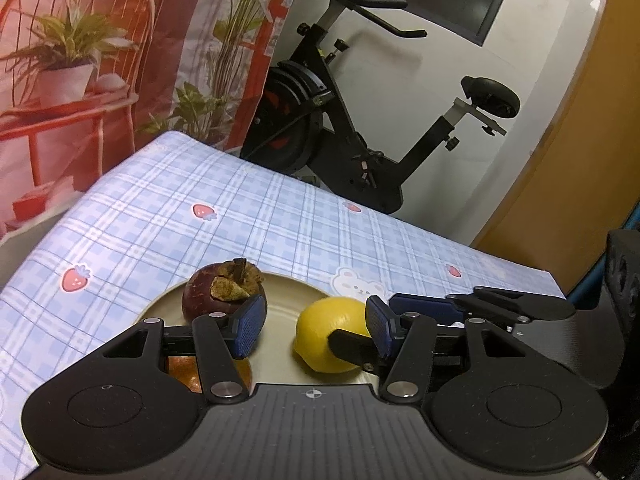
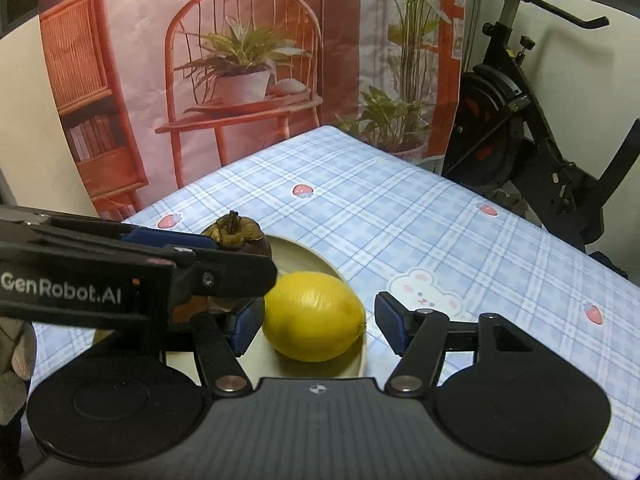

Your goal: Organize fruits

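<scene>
1. Lemon point(image 2: 314, 316) lies on the plate point(image 2: 312, 258), directly ahead of the right gripper point(image 2: 316, 322), between its spread, empty fingers; long axis runs crosswise, finger to finger.
2. Mangosteen point(image 1: 222, 294) sits at the plate's far left; left gripper point(image 1: 316, 326) hovers released just beside, holding nothing.
3. Judgement: right gripper is nearer the lemon; closing would squeeze it end to end.

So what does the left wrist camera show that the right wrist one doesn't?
Only the left wrist view shows an orange-brown fruit under the left gripper and the bike seat. Only the right wrist view shows the printed bookshelf and the left gripper's GenRobot.AI label. Both show the lemon, mangosteen, plate and checked tablecloth.
</scene>
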The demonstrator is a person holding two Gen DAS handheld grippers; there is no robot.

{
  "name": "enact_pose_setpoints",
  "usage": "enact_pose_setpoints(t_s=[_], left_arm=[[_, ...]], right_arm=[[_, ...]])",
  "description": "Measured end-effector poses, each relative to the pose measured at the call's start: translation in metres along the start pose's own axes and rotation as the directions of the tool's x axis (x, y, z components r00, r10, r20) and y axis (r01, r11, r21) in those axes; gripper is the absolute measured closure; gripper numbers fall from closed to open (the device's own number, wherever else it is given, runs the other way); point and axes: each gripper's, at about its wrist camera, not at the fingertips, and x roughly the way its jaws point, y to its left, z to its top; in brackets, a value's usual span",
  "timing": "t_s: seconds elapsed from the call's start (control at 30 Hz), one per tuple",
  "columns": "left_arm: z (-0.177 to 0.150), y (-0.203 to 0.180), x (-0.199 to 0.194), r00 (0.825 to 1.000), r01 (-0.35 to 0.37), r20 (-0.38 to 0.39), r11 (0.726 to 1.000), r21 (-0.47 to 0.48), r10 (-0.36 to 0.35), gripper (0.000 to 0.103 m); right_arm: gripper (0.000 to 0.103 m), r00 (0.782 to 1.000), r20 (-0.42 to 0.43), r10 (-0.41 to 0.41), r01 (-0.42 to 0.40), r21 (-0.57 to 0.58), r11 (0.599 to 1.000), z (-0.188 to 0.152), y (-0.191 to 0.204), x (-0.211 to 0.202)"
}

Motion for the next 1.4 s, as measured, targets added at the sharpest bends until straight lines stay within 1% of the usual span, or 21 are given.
enact_pose_setpoints(t_s=[0.13,0.23,0.37,0.5,0.63,0.7,0.8,0.9,1.07,1.2,1.4], left_arm=[[0.0,-0.013,-0.012,1.0,-0.009,0.01,0.999,0.039,0.008,0.045],[0.0,-0.024,-0.022,1.0,-0.011,0.021,0.997,0.071,0.01,0.045],[-0.007,-0.043,-0.034,1.0,-0.007,0.03,0.993,0.116,0.004,0.045],[-0.018,-0.056,-0.046,1.0,0.001,0.026,0.991,0.131,-0.004,0.044],[-0.034,-0.071,-0.055,1.0,0.009,0.028,0.986,0.165,-0.014,0.044],[-0.042,-0.079,-0.059,0.999,0.015,0.03,0.982,0.191,-0.021,0.045],[-0.054,-0.09,-0.063,0.999,0.027,0.029,0.973,0.228,-0.034,0.045],[-0.067,-0.097,-0.065,0.999,0.036,0.019,0.97,0.241,-0.042,0.045],[-0.087,-0.1,-0.067,0.999,0.045,0.006,0.964,0.263,-0.049,0.045],[-0.094,-0.102,-0.063,0.999,0.049,-0.019,0.96,0.277,-0.045,0.045],[-0.095,-0.096,-0.062,0.999,0.043,-0.031,0.967,0.251,-0.036,0.045]], right_arm=[[0.039,0.999,0.033,-0.001,0.001,0.002,1.0,-0.007,-0.003,-0.025],[0.039,0.997,0.074,-0.008,0.007,0.012,1.0,-0.015,-0.009,-0.049],[0.039,0.991,0.133,-0.028,0.02,0.062,0.998,-0.031,-0.023,-0.085],[0.039,0.98,0.191,-0.063,0.039,0.126,0.991,-0.056,-0.036,-0.124],[0.046,0.967,0.231,-0.104,0.058,0.197,0.979,-0.083,-0.044,-0.156],[0.047,0.96,0.25,-0.127,0.066,0.237,0.969,-0.098,-0.048,-0.169],[0.053,0.949,0.27,-0.162,0.082,0.286,0.955,-0.121,-0.052,-0.188],[0.062,0.947,0.276,-0.163,0.075,0.304,0.95,-0.139,-0.052,-0.2],[0.073,0.958,0.243,-0.149,0.07,0.306,0.949,-0.156,-0.051,-0.203],[0.074,0.962,0.228,-0.147,0.063,0.339,0.939,-0.165,-0.057,-0.203],[0.074,0.967,0.211,-0.14,0.059,0.352,0.934,-0.168,-0.059,-0.198]])
